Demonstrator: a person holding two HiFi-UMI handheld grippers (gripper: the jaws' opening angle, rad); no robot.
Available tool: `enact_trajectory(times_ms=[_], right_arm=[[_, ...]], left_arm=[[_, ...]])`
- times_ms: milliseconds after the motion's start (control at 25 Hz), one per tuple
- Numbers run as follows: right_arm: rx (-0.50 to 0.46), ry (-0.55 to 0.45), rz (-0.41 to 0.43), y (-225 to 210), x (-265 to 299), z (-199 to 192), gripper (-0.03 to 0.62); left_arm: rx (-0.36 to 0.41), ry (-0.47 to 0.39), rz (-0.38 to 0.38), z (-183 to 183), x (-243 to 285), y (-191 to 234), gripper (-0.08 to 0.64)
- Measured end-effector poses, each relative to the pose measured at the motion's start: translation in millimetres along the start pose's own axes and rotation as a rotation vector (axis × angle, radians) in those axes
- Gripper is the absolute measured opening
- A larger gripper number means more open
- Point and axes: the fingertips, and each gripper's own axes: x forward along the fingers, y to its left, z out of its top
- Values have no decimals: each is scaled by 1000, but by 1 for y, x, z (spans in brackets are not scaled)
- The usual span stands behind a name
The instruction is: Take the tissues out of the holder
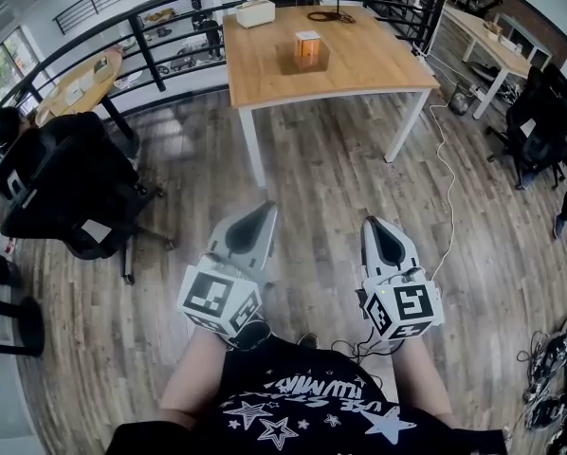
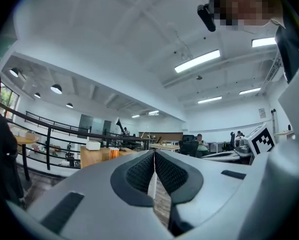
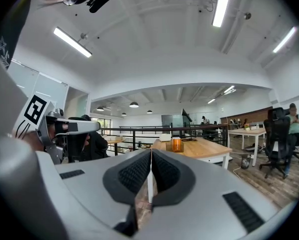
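Tissues (image 1: 307, 35) are sitting in the orange holder (image 1: 307, 55) on the wooden table (image 1: 359, 64), well apart from both tools. Left gripper (image 1: 265, 209) and right gripper (image 1: 372, 222) are showing jaws pressed together, empty. Advised: closing in, spreading jaws before pinching.

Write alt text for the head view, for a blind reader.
A person holds the left gripper and right gripper, both shut and empty, above a wood floor, pointing toward a wooden table. An orange container and a white box stand on it.
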Motion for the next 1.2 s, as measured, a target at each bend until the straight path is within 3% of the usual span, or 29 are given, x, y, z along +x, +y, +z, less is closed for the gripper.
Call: enact_trajectory(times_ms=[320,560,720,960,1200], right_arm=[[-24,-32,53,12,-14,14,18],[-25,-8,84,18,-18,3,18],[-17,-4,96,15,-21,-4,18],[2,-3,72,-2,-6,-5,18],[9,45,38,-19,21,-14,18]], left_arm=[[0,-46,91,16,-18,-3,15],[82,-26,116,11,-33,-5,15],[33,-15,131,4,-28,1,15],[56,55,119,-13,-3,3,15],[-24,108,113,-33,34,40,15]])
